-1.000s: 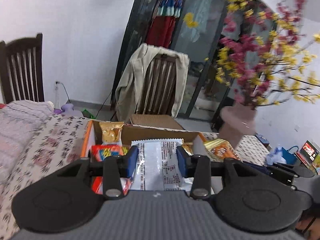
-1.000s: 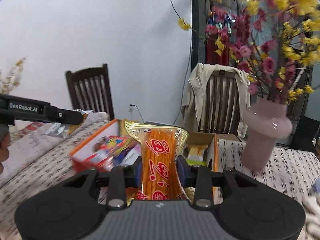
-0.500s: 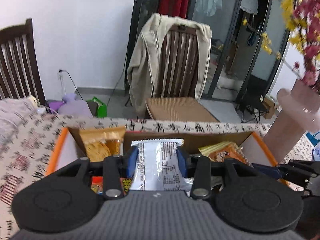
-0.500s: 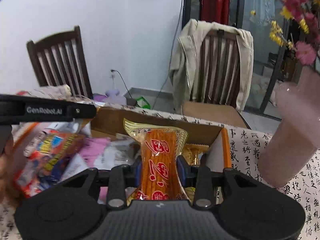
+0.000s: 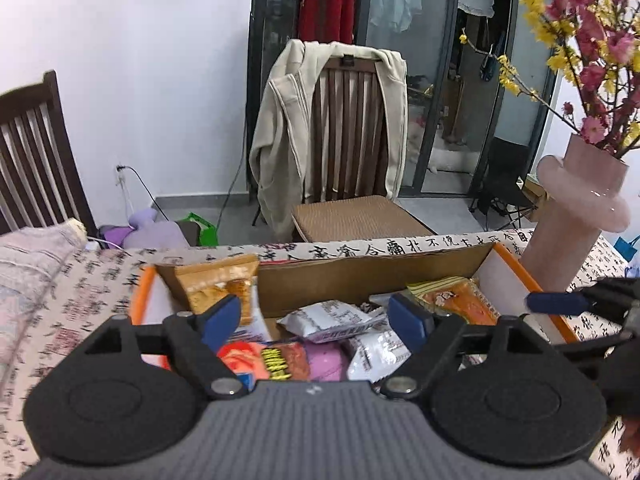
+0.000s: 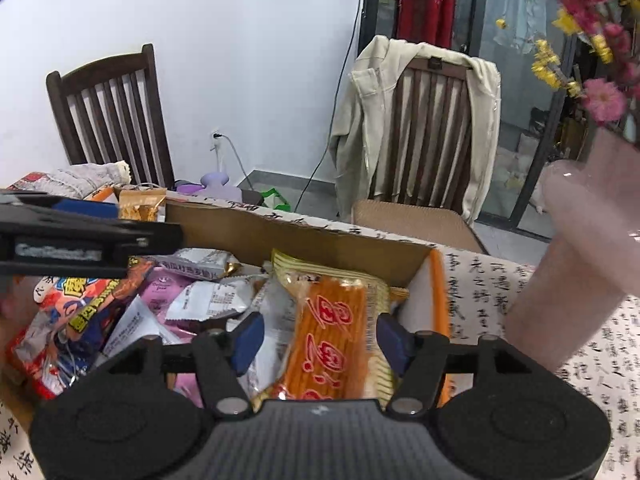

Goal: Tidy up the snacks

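A cardboard box with an orange rim holds several snack packets. My left gripper hangs over it, jaws opening wide. The white packet lies loose in the box below, free of the pads. My right gripper is over the box's right end, jaws opening. The orange stick-snack pack leans between them with a gap at the left pad. Each gripper shows in the other's view: the right gripper and the left gripper. A red-and-yellow packet lies at the left of the box.
A pink vase with flowering branches stands just right of the box, close to the right gripper. A chair draped with a beige jacket faces the table's far edge. A dark chair and folded cloth sit at the left.
Both grippers came forward and down over the box, then opened. The white packet dropped from the left gripper into the box. The orange pack is released from the right gripper's pads.
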### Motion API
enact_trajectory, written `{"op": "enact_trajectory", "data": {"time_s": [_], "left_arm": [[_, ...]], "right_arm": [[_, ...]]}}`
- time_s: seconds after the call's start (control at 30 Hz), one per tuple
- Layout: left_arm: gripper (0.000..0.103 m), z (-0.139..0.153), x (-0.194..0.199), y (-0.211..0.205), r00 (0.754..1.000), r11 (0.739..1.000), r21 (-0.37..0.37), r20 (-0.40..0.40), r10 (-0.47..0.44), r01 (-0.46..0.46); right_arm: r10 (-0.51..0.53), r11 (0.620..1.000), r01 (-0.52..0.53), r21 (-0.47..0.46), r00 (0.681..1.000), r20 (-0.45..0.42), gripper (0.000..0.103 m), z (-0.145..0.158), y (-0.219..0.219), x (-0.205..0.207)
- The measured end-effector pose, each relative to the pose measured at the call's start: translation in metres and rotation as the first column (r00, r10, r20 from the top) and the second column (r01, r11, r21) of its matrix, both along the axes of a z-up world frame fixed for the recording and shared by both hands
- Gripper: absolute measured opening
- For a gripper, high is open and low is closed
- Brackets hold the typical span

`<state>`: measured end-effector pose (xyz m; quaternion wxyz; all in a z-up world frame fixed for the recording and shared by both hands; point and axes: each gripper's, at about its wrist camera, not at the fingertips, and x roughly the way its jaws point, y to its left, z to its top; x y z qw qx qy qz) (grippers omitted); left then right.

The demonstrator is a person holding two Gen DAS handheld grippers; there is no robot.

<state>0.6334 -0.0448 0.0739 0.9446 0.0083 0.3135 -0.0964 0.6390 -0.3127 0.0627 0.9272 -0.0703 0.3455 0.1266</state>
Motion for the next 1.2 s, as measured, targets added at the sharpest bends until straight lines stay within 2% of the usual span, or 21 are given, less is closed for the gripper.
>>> {"op": "enact_trajectory", "data": {"time_s": [0.07,0.13,0.2,0.27,0.37,0.43,0.57,0.9,1.2], "left_arm": [[0.085,0.007,-0.008,0.006,1.000,1.000,0.004,0.002,0.005,-0.005],[0.096,0.016,-0.019,0.015,1.000,1.000,0.007,0.006,0.005,-0.005],[0.103,0.025,-0.037,0.030,0.999,1.000,0.010,0.041,0.015,-0.015],[0.103,0.032,-0.053,0.046,0.996,0.999,0.016,0.074,0.044,-0.045],[0.103,0.037,-0.074,0.071,0.992,0.993,-0.019,0.057,0.114,-0.113],[0.103,0.042,-0.086,0.081,0.990,0.991,-0.044,0.049,0.130,-0.128],[0.103,0.055,-0.116,0.091,0.987,0.989,-0.055,0.067,0.143,-0.140],[0.103,0.083,-0.197,0.084,0.985,0.993,-0.067,0.136,0.104,-0.095],[0.103,0.082,-0.267,0.080,0.983,0.994,-0.083,0.164,0.085,-0.073]], "right_arm": [[-0.013,1.000,0.013,0.010,1.000,0.007,0.062,0.008,-0.007,-0.007],[-0.020,1.000,0.020,0.008,1.000,0.015,0.065,0.016,-0.012,-0.016],[-0.013,1.000,0.013,-0.014,0.999,0.033,0.072,0.024,-0.019,-0.028],[-0.033,0.999,0.035,-0.034,0.998,0.062,0.075,0.033,-0.030,-0.044],[-0.076,0.997,0.075,0.012,0.994,0.078,0.080,0.045,-0.051,-0.062],[-0.099,0.994,0.095,0.048,0.991,0.087,0.089,0.051,-0.061,-0.074],[-0.122,0.991,0.115,0.072,0.987,0.108,0.094,0.059,-0.070,-0.097],[-0.136,0.985,0.114,0.131,0.975,0.175,0.096,0.088,-0.069,-0.172],[-0.133,0.980,0.093,0.175,0.963,0.234,0.097,0.094,-0.068,-0.251]]}}
